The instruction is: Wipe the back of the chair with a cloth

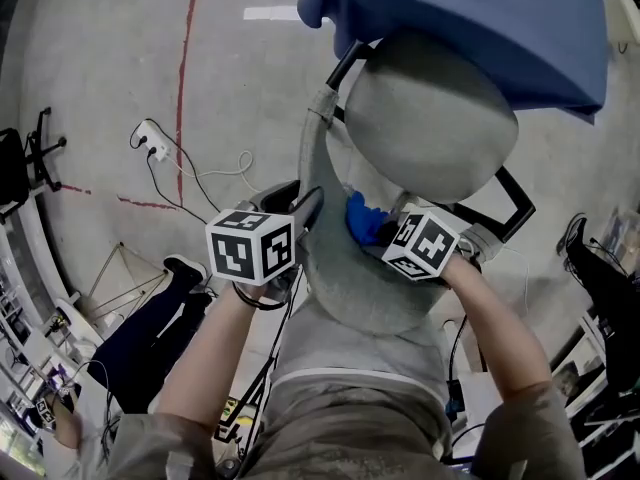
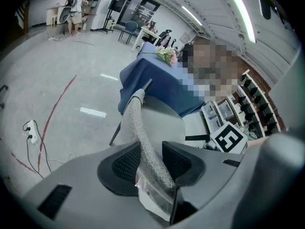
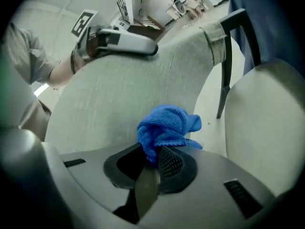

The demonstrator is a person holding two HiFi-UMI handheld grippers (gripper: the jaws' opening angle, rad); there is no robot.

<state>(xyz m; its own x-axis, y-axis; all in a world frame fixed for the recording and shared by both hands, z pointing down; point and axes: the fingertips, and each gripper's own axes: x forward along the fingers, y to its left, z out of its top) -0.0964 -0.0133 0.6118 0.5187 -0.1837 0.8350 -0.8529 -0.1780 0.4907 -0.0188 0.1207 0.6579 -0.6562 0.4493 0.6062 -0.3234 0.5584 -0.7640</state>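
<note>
A grey upholstered chair stands below me, its round seat [image 1: 430, 118] ahead and its curved back [image 1: 345, 268] nearest me. My left gripper [image 1: 305, 208] is shut on the top edge of the chair back [image 2: 145, 142], which runs up between its two pads. My right gripper [image 1: 385, 230] is shut on a bunched blue cloth [image 3: 164, 128]. The cloth [image 1: 365, 218] sits against the seat-facing side of the chair back [image 3: 124, 89]. The left gripper [image 3: 119, 39] shows at the back's upper rim in the right gripper view.
A table under a blue cover [image 1: 480, 18] stands just beyond the chair. A power strip with cables [image 1: 155, 148] lies on the floor at left, by red floor lines [image 1: 185, 68]. Black chair frame parts [image 1: 515, 203] and more furniture [image 1: 600, 278] crowd the right.
</note>
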